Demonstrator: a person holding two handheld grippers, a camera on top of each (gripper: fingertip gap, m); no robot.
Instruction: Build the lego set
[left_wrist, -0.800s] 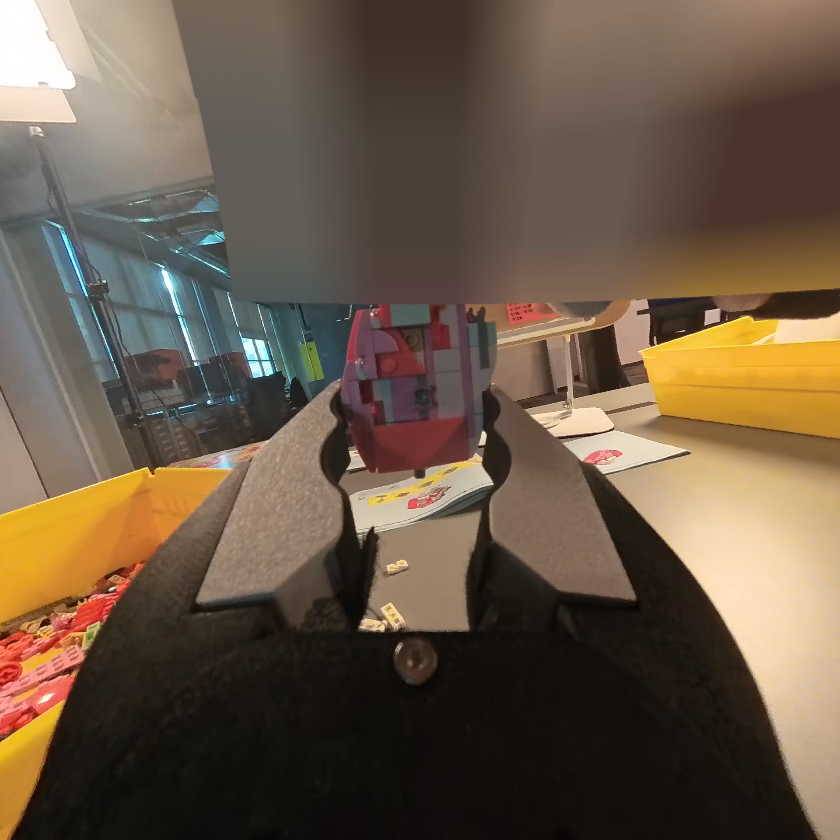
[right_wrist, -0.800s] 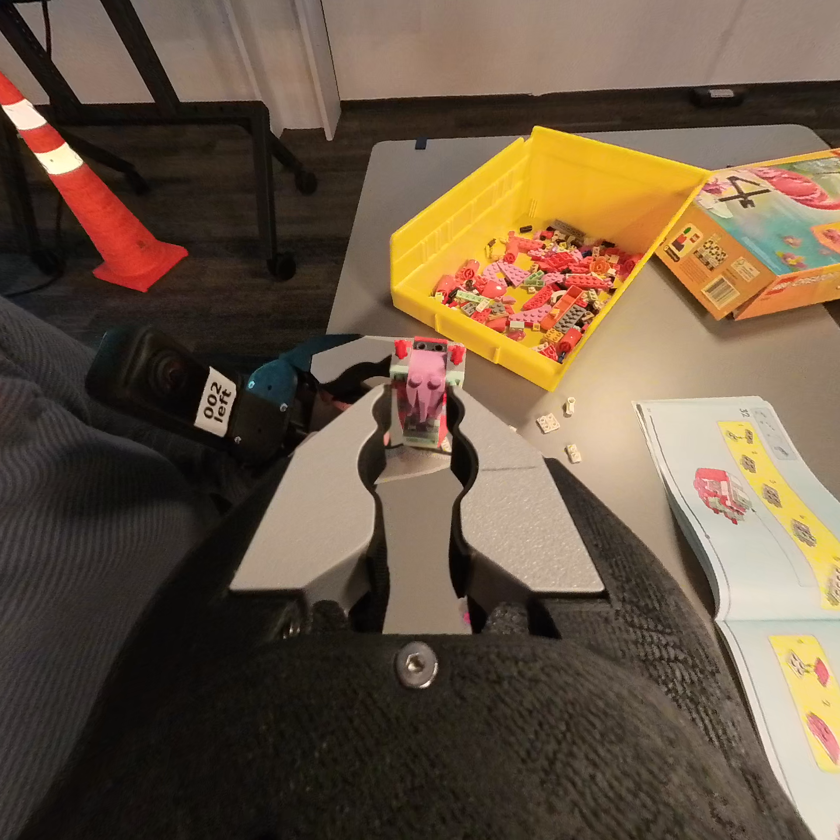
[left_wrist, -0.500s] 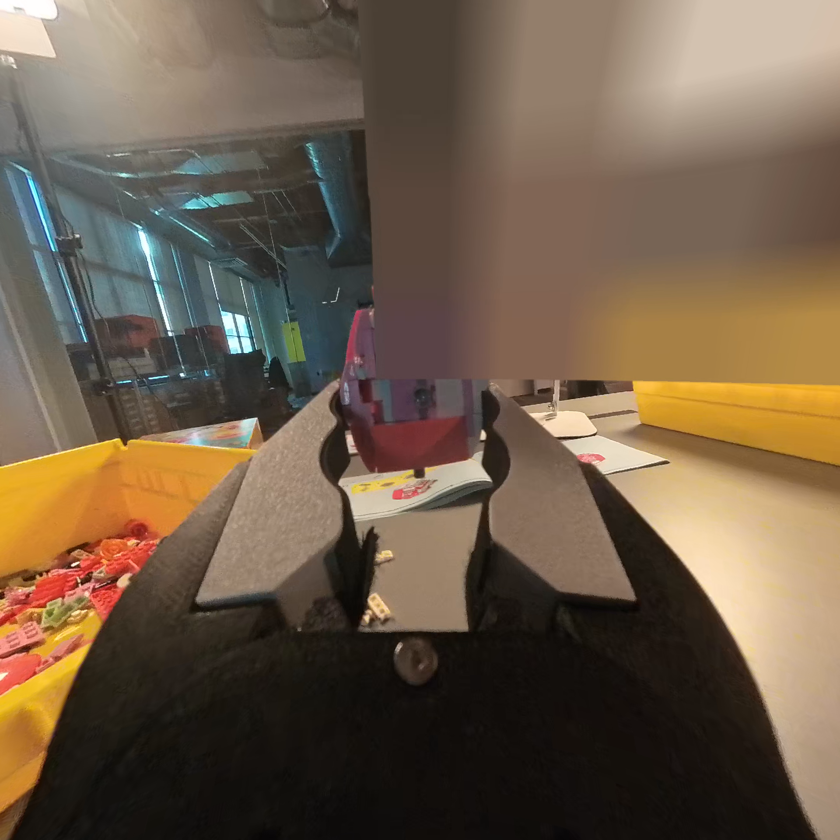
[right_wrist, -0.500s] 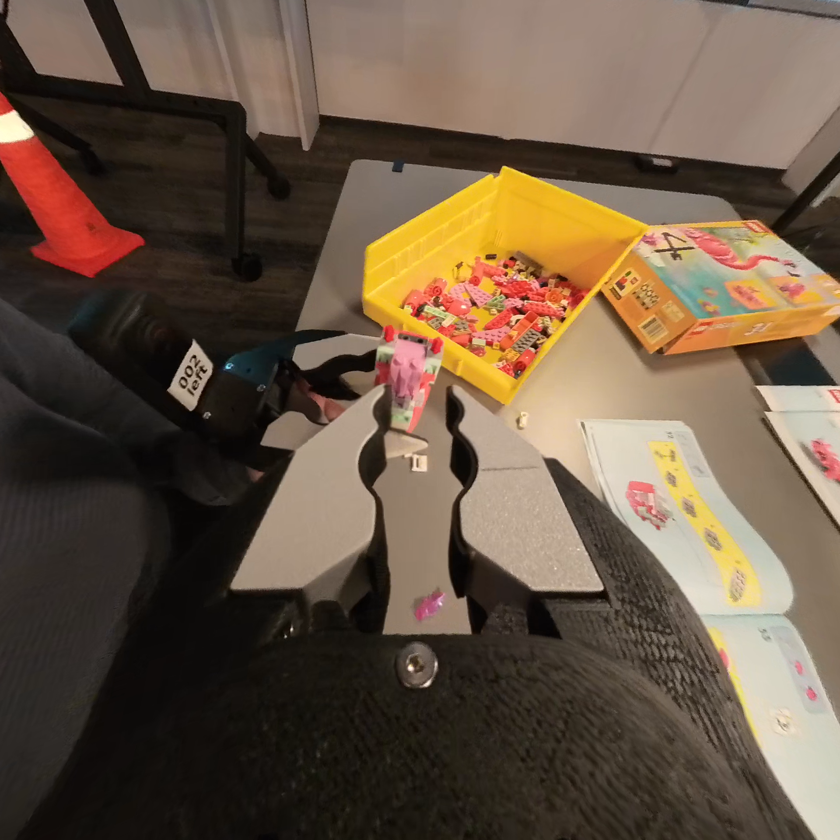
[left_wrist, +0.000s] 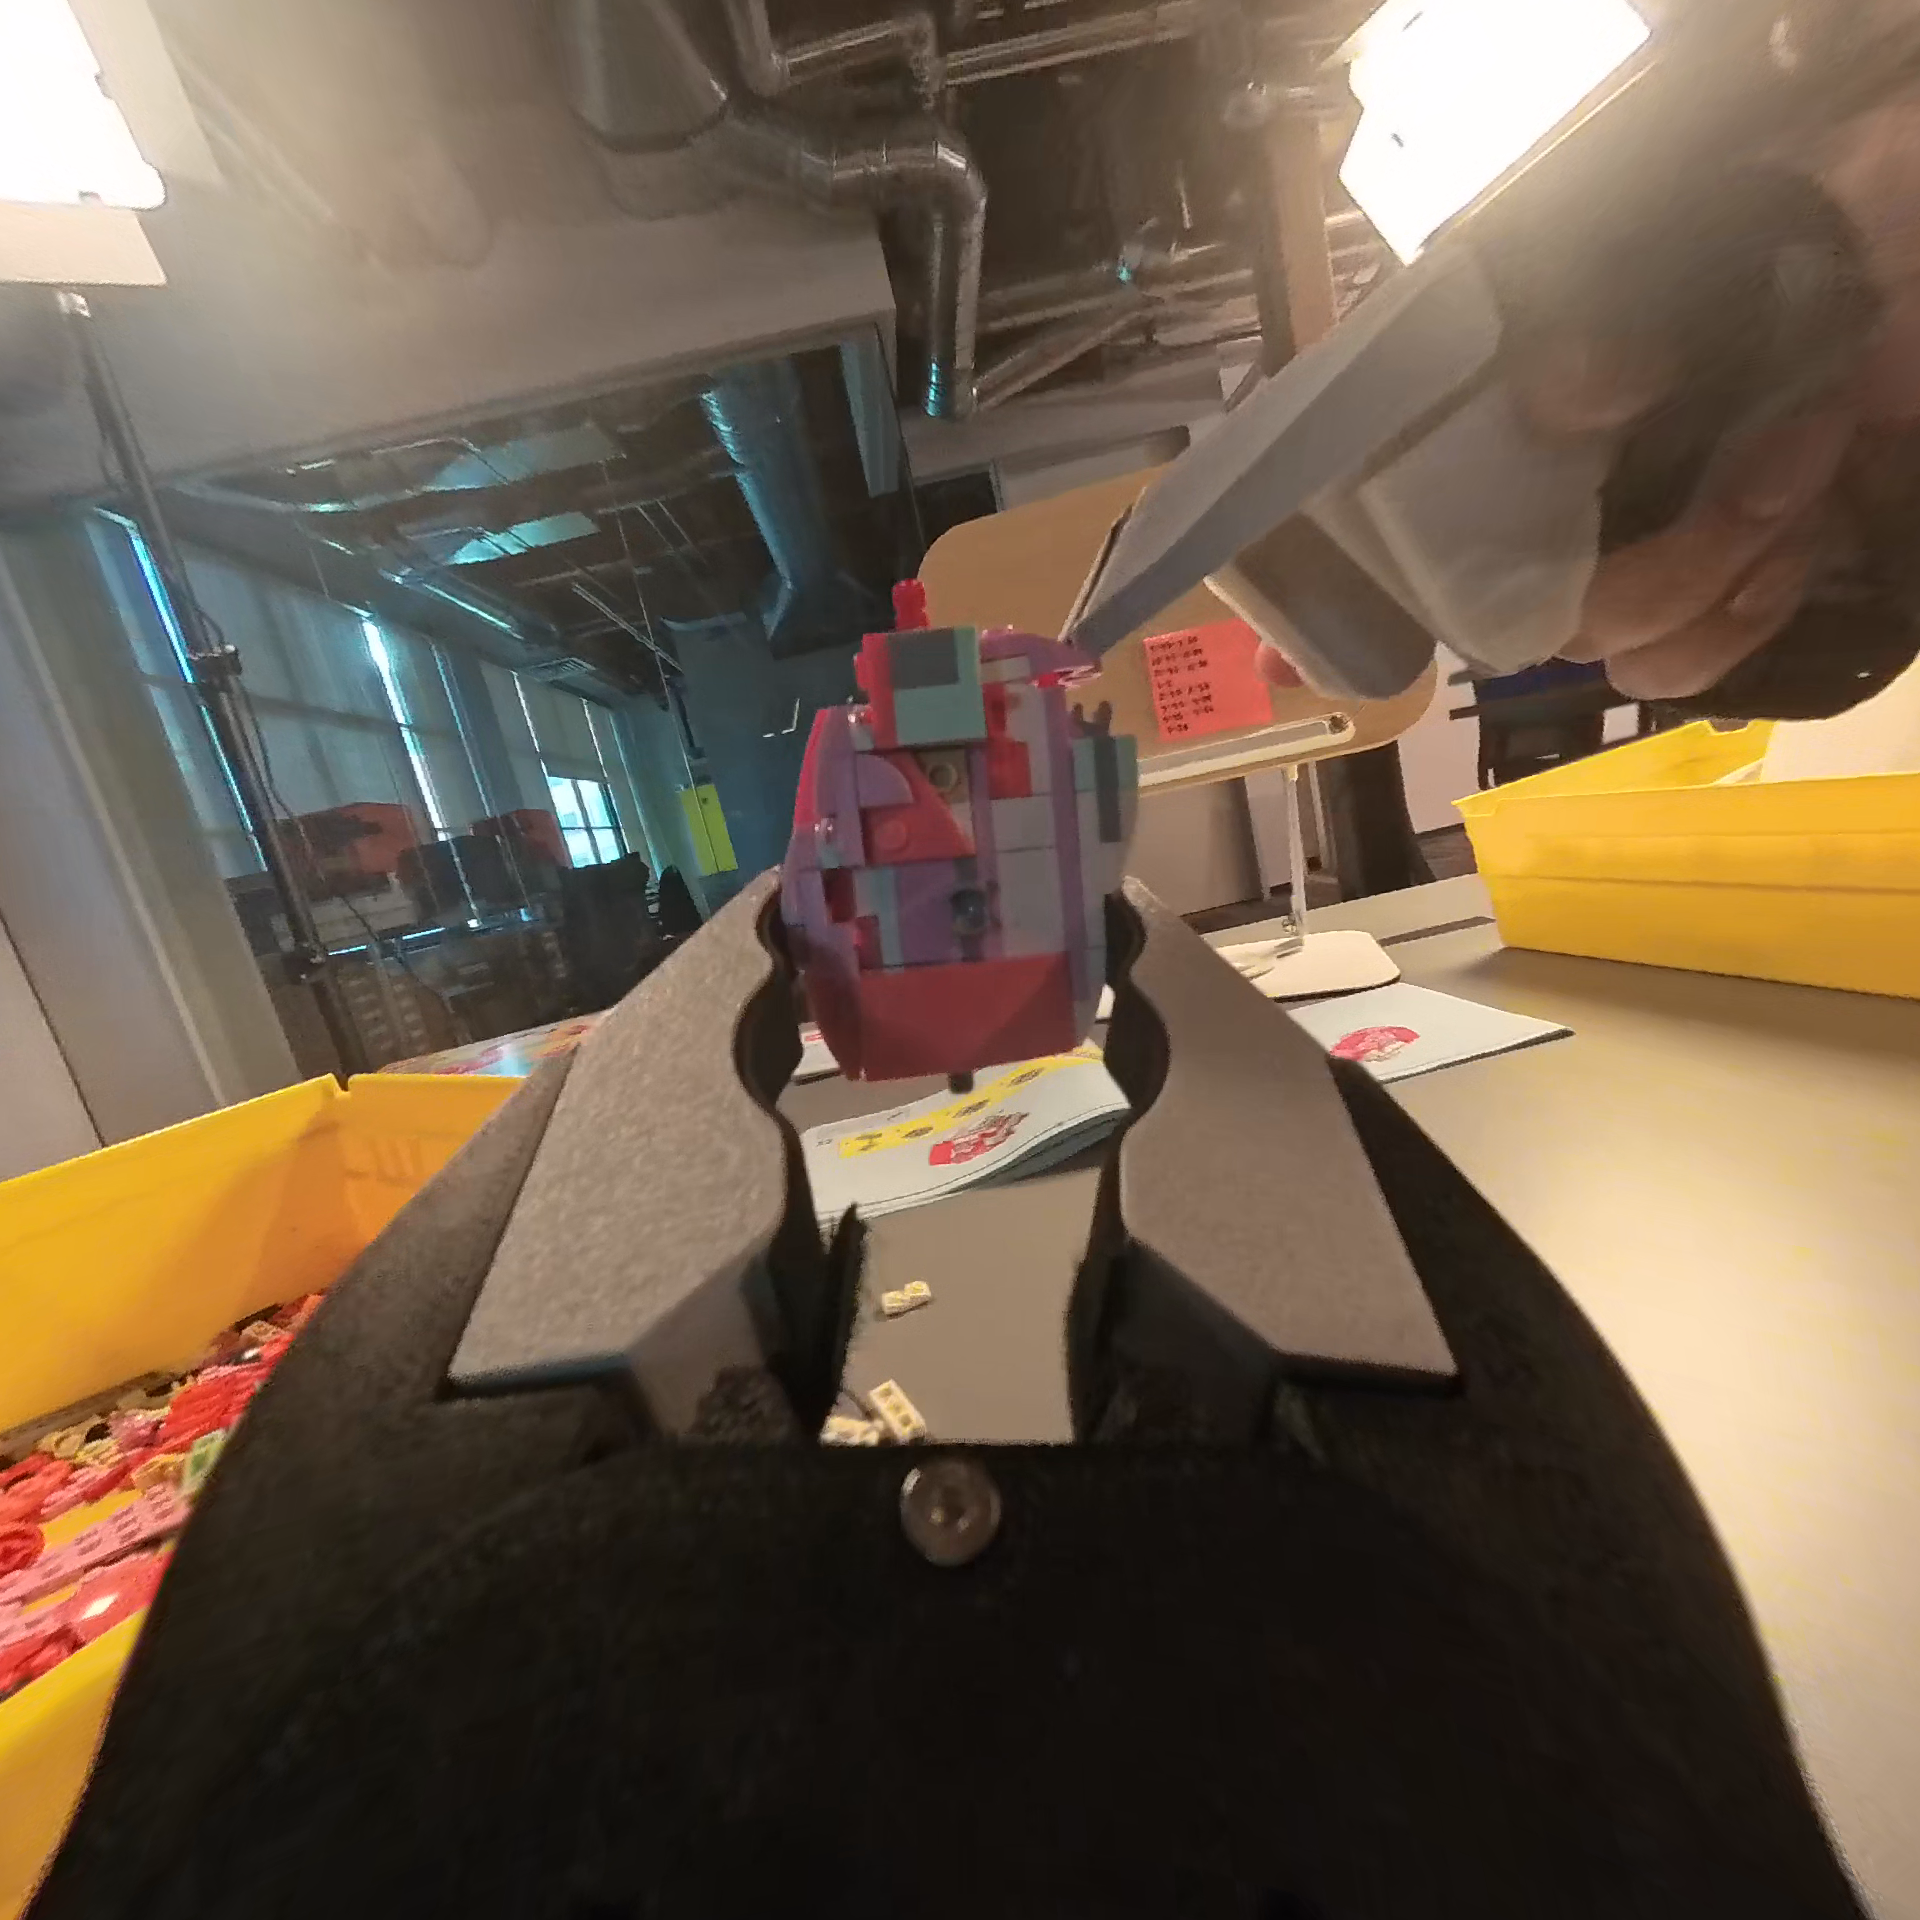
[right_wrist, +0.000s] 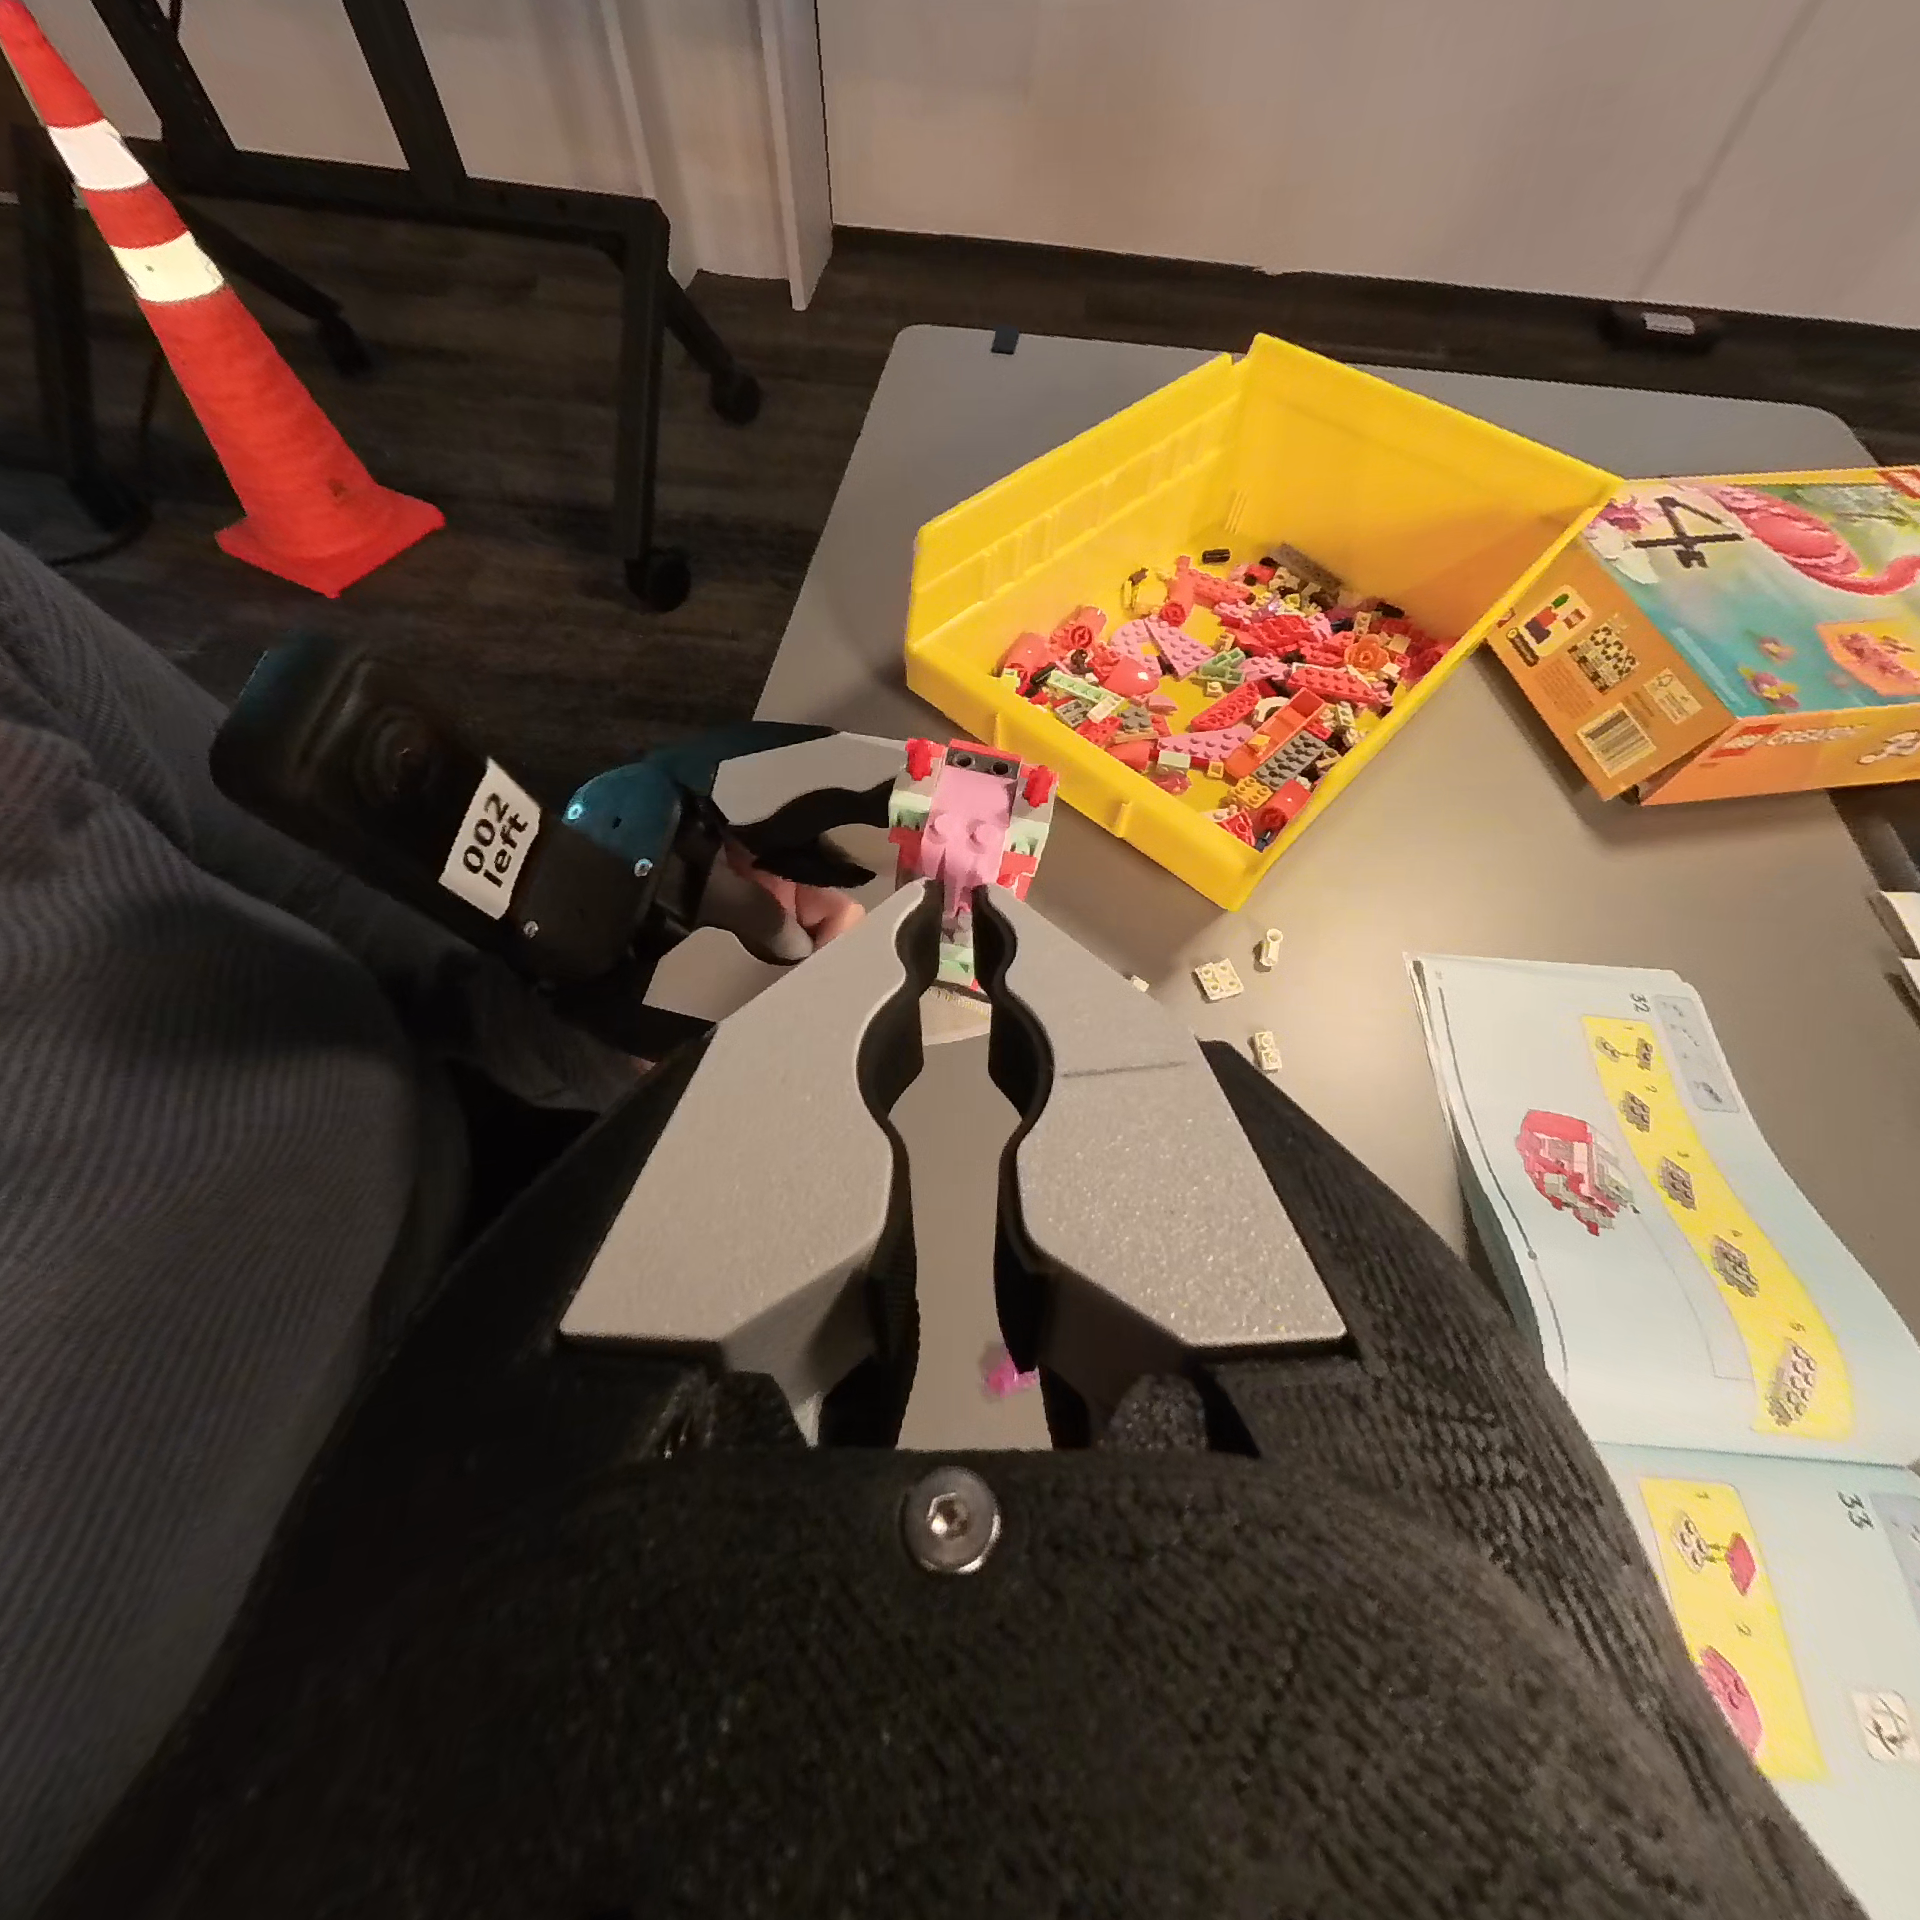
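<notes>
Grippers: two. Left gripper (left_wrist: 951, 940) had its jaws wide and both pads pressed on the flanks of the brick model (left_wrist: 956, 862), held up off the grey table (right_wrist: 1507, 831). Right gripper (right_wrist: 954, 902) had its jaws nearly closed, tips pinching a narrow pink piece on the model's top.
Model: one; rounded, built of red, lilac, pink and pale-green bricks, red studs on top.
Bins: two yellow; the bin of loose bricks (right_wrist: 1039, 582) lay just beyond the model, the second bin (left_wrist: 1683, 862) well apart.
Booklets: open instruction booklet (right_wrist: 1662, 1195) near the model.
Box: one printed orange box (right_wrist: 1714, 644) beside the bin.
Loose bricks: a few white loose bricks (right_wrist: 1218, 980) near the model.
Writing: white label on the left gripper; not transcribed.
</notes>
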